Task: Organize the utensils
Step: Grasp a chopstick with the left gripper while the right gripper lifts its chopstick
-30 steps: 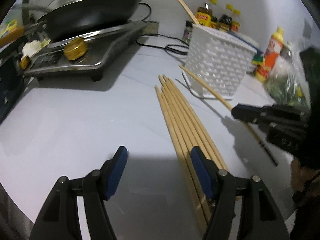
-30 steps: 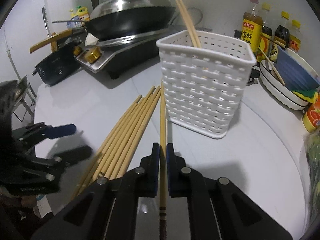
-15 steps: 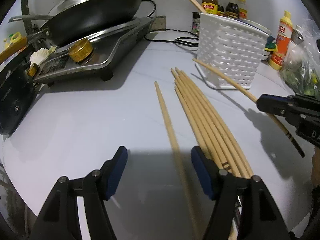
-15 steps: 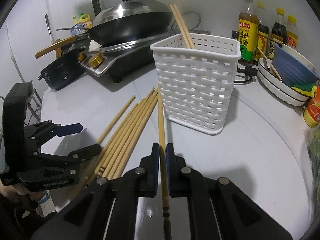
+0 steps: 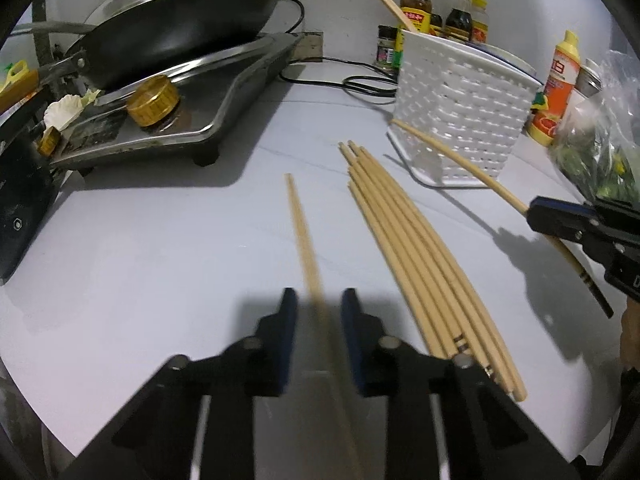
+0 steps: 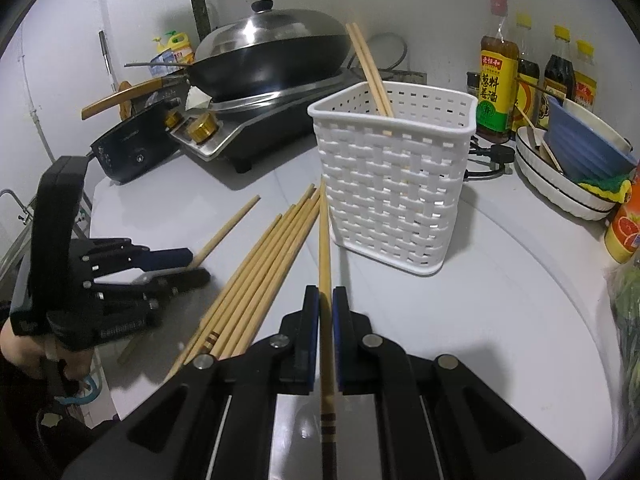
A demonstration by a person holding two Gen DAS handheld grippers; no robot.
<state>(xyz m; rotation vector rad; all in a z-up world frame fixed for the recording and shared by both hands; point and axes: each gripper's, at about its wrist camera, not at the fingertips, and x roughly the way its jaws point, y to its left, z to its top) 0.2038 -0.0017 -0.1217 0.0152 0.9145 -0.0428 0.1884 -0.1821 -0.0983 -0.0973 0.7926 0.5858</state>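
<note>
A white woven basket (image 6: 394, 184) (image 5: 456, 104) stands on the counter with two chopsticks (image 6: 370, 68) in it. A row of several wooden chopsticks (image 5: 416, 248) (image 6: 260, 276) lies on the white counter. My right gripper (image 6: 326, 304) is shut on one chopstick (image 6: 325, 256), held above the counter with its tip near the basket's left corner; it also shows in the left wrist view (image 5: 464, 164). My left gripper (image 5: 319, 306) straddles a lone chopstick (image 5: 302, 228) lying left of the row, jaws narrowed with a gap on each side.
A stove with a lidded wok (image 5: 172, 28) (image 6: 276, 56) stands at the back left. Sauce bottles (image 6: 496, 76), a dish rack with a blue bowl (image 6: 580, 148), an orange bottle (image 5: 558, 88) and a bag of greens (image 5: 600, 152) line the right side. A cable (image 5: 344, 80) runs behind the basket.
My left gripper has narrowed around the lone chopstick, which got separated from the row. My right gripper has lifted and moved back a little with its chopstick.
</note>
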